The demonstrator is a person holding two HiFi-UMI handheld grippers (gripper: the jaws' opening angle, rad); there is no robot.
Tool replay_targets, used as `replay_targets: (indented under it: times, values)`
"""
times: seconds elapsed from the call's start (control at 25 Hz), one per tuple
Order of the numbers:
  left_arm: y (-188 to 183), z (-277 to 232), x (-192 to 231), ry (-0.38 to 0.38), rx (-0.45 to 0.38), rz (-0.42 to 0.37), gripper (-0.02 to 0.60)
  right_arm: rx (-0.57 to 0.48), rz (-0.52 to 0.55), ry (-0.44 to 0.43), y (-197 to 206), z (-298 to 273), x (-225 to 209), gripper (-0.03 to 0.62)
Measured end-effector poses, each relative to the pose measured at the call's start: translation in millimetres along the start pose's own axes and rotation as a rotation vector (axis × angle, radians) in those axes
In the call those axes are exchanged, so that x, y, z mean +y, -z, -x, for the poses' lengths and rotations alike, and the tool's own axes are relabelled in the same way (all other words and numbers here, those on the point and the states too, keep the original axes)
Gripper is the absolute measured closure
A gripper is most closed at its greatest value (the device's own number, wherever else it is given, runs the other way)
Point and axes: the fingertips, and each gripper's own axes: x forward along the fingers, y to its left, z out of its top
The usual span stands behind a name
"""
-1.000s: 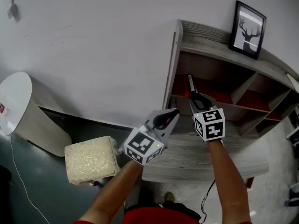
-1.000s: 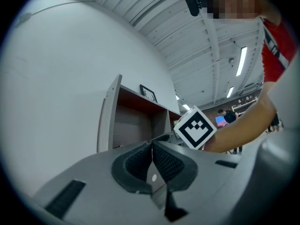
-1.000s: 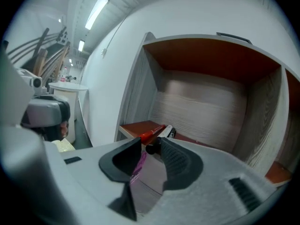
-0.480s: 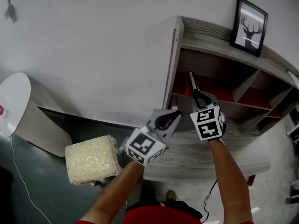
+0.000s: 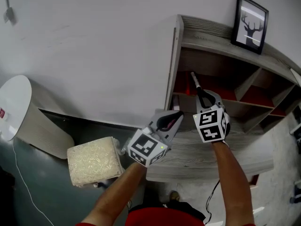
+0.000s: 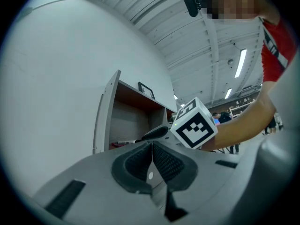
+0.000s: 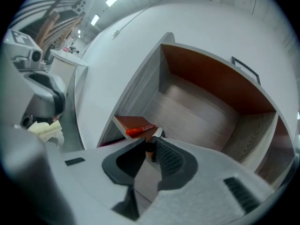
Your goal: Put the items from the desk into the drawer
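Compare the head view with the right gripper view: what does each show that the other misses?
Head view only: the person's forearms, the marker cube on the right tool, and the deer drawing in its frame. Right gripper view only: an orange-red pen lying on a red-brown board, and the right tool's ribbed pads closed on the held pen. Shared: the grey wooden shelf unit, the held pen and the left tool.
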Motion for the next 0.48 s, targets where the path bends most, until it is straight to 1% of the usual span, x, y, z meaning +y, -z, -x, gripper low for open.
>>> replay_targets:
  times: [0.28,0.48]
  values:
    - [-1,0,-3,0.007,-0.005,0.002,0.572,-0.112,-0.005,0.016,-19,19,-6,0.52]
    - [-9,-2,-3,0.008,-0.03,0.008,0.572,-0.188,-0.041,0.017,-34,49,-6,0.52]
